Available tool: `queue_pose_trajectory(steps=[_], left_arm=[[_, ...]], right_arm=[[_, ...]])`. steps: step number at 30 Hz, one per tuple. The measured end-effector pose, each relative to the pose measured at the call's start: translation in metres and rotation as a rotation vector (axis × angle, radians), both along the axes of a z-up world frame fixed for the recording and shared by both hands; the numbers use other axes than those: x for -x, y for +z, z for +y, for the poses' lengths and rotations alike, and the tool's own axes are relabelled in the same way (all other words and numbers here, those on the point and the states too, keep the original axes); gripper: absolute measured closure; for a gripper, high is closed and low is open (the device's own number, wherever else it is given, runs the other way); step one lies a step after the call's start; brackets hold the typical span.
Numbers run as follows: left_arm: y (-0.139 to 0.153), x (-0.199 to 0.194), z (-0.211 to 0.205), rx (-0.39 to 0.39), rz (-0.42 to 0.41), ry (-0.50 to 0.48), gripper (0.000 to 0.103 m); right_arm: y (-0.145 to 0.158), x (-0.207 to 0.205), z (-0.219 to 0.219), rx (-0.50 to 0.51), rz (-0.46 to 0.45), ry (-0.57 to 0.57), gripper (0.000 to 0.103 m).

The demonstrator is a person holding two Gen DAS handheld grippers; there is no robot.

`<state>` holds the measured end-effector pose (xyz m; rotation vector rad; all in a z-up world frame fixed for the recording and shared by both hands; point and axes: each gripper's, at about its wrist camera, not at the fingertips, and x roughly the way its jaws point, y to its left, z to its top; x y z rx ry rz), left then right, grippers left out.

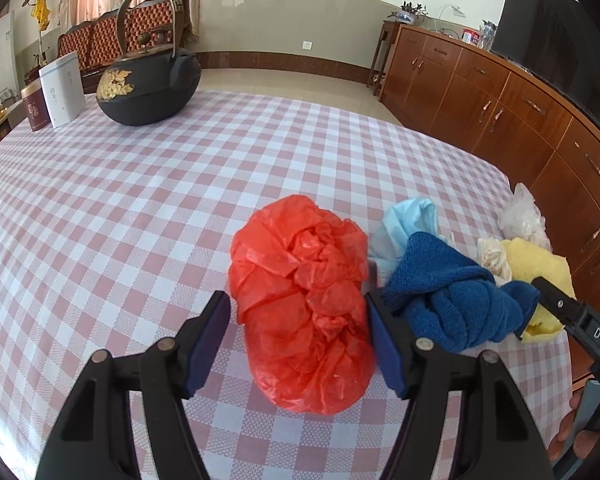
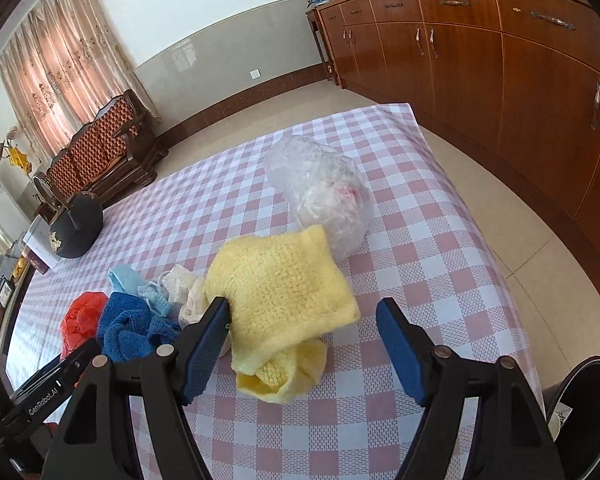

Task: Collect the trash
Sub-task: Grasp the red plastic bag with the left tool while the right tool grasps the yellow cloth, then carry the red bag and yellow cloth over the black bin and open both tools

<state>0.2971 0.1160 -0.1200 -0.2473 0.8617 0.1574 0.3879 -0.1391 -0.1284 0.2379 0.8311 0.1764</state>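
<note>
A crumpled red plastic bag (image 1: 304, 300) lies on the checked tablecloth (image 1: 140, 208), between the open fingers of my left gripper (image 1: 298, 328), which do not press it. Beside it lie a blue towel (image 1: 452, 300), a light blue wad (image 1: 410, 220), a cream wad (image 1: 494, 256), a yellow cloth (image 1: 540, 268) and a clear plastic bag (image 1: 524, 216). My right gripper (image 2: 304, 344) is open with the yellow cloth (image 2: 284, 292) between its fingers, the left finger touching it. The clear bag (image 2: 324, 192) lies behind the cloth. The red bag (image 2: 82, 320) and the blue towel (image 2: 128, 328) show at the left.
A black cast-iron kettle (image 1: 150, 88) stands at the table's far left with a white box (image 1: 62, 90) and a maroon tin (image 1: 36, 106). Wooden cabinets (image 2: 480, 60) run along the right. A dark bin (image 2: 580, 396) stands off the table's near right corner.
</note>
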Motion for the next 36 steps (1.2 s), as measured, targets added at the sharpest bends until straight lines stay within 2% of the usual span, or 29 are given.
queue_pose_trajectory(steps=[1, 3, 9, 22, 31, 36], left_arm=[[-0.001, 0.000, 0.000, 0.001, 0.001, -0.001, 0.039], [-0.003, -0.001, 0.000, 0.011, 0.007, -0.004, 0.048], [-0.002, 0.003, 0.000, 0.034, -0.020, -0.006, 0.064], [0.021, 0.036, 0.003, 0.049, -0.132, -0.012, 0.069], [0.041, 0.061, -0.015, 0.025, -0.194, -0.073, 0.069], [0.039, 0.076, -0.037, 0.028, -0.189, -0.138, 0.069]], right_arm=[[0.000, 0.000, 0.002, -0.004, -0.004, 0.013, 0.043], [0.000, 0.001, 0.005, -0.010, -0.013, 0.038, 0.057], [0.003, 0.009, 0.009, 0.000, -0.036, 0.065, 0.068], [0.024, 0.045, -0.005, -0.026, -0.123, 0.071, 0.070], [0.036, 0.087, -0.024, -0.023, -0.158, 0.054, 0.070], [0.032, 0.117, -0.044, -0.042, -0.150, 0.012, 0.070]])
